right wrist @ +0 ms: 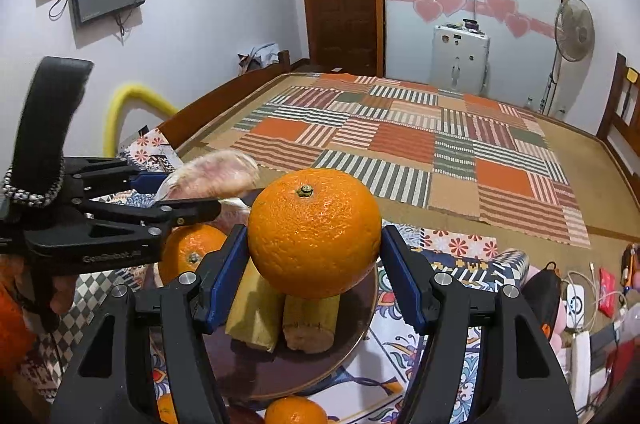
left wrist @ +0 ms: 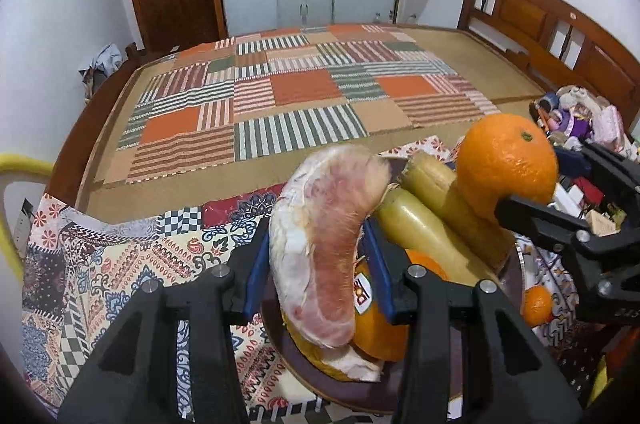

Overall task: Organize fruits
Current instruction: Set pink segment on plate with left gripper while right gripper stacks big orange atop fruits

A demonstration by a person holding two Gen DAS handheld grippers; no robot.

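Observation:
A pink peeled pomelo segment [left wrist: 320,236] stands upright in my left gripper [left wrist: 318,264], whose blue pads are shut on it, above a dark brown plate [left wrist: 320,384]. On the plate lie two sugarcane pieces [left wrist: 420,232] and an orange fruit with a sticker [left wrist: 380,336]. My right gripper [right wrist: 314,260] is shut on a large orange [right wrist: 314,232], held just over the sugarcane pieces [right wrist: 308,324] and the plate [right wrist: 280,372]. Another orange [right wrist: 192,252] sits at the plate's left. The left gripper [right wrist: 188,192] with the pomelo segment [right wrist: 216,172] is close at the left; the right gripper [left wrist: 548,180] with the large orange [left wrist: 506,160] shows at the right.
The plate rests on a patterned cloth [left wrist: 120,264] at the near edge of a bed with a patchwork mat [left wrist: 300,96]. A small mandarin [right wrist: 294,412] lies beside the plate. Cluttered small items [left wrist: 580,128] sit at the right by the wooden headboard [left wrist: 540,20].

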